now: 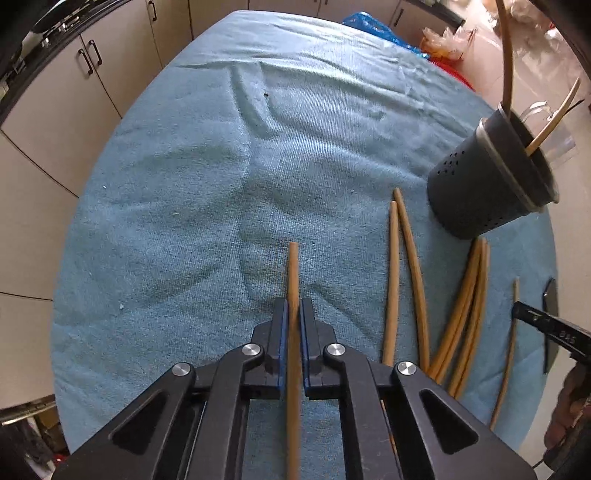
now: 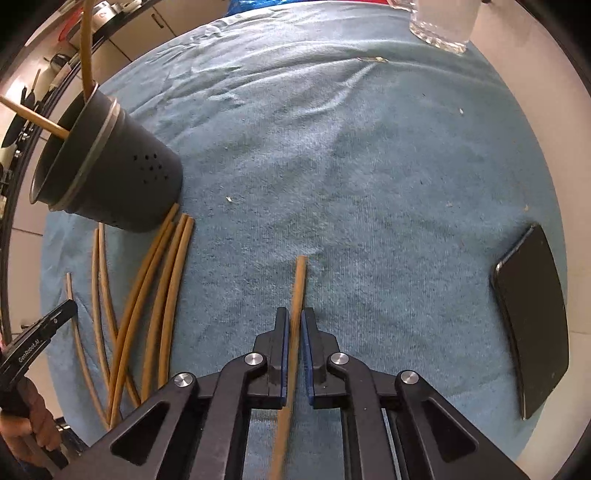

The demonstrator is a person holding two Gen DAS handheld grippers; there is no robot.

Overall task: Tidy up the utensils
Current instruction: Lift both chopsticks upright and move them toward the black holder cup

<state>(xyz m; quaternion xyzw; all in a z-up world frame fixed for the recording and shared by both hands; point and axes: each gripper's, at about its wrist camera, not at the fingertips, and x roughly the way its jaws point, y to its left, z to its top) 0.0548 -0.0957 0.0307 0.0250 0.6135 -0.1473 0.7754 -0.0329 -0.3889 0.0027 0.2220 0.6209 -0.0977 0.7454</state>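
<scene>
My left gripper (image 1: 294, 308) is shut on a brown chopstick (image 1: 293, 273) that runs out ahead between its blue pads, over the blue towel (image 1: 184, 206). My right gripper (image 2: 294, 319) is shut on another brown chopstick (image 2: 300, 284) in the same way. A dark perforated utensil holder (image 1: 484, 184), also in the right wrist view (image 2: 122, 181), stands on the towel with two chopsticks sticking out of it. Several loose chopsticks (image 1: 406, 266) lie on the towel in front of the holder, and show again at lower left in the right wrist view (image 2: 155, 295).
A black phone (image 2: 532, 317) lies on the towel's right side. A clear glass (image 2: 443, 26) stands at the far right edge. Cabinet doors (image 1: 74, 96) lie beyond the table on the left. Plastic bags (image 1: 388, 29) sit at the far end. A hand (image 2: 22, 428) holds the other gripper.
</scene>
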